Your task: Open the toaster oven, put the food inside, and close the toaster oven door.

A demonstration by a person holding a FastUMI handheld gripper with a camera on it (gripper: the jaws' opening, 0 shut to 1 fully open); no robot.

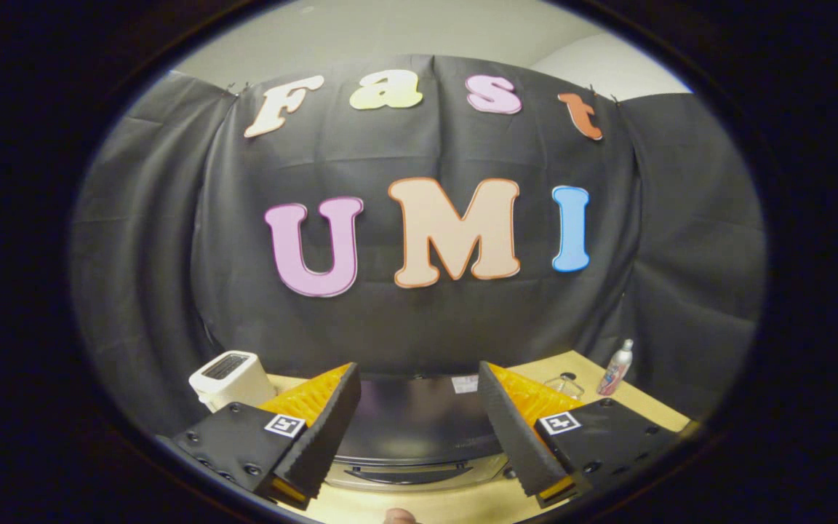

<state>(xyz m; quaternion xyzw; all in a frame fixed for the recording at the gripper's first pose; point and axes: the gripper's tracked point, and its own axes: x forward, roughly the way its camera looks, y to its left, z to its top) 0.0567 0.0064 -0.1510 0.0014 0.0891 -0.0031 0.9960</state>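
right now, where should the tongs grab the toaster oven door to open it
Grip the door handle, the horizontal bar along the top front edge of the toaster oven. It lies between the open tongs, below their tips. Come from above and in front; the bar runs sideways, so one finger probably goes over it and one under, which means turning the tongs. The door looks shut.

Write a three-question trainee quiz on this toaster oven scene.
1. True or false: the gripper is shut on the dark glossy toaster oven.
2. What stands on the wooden table beside the clear glass lid: (a) a small white spray bottle, (b) a red mug?
3. Is the toaster oven's door open or closed?

Key: 1 false, fingers spread apart; 2 a; 3 closed.
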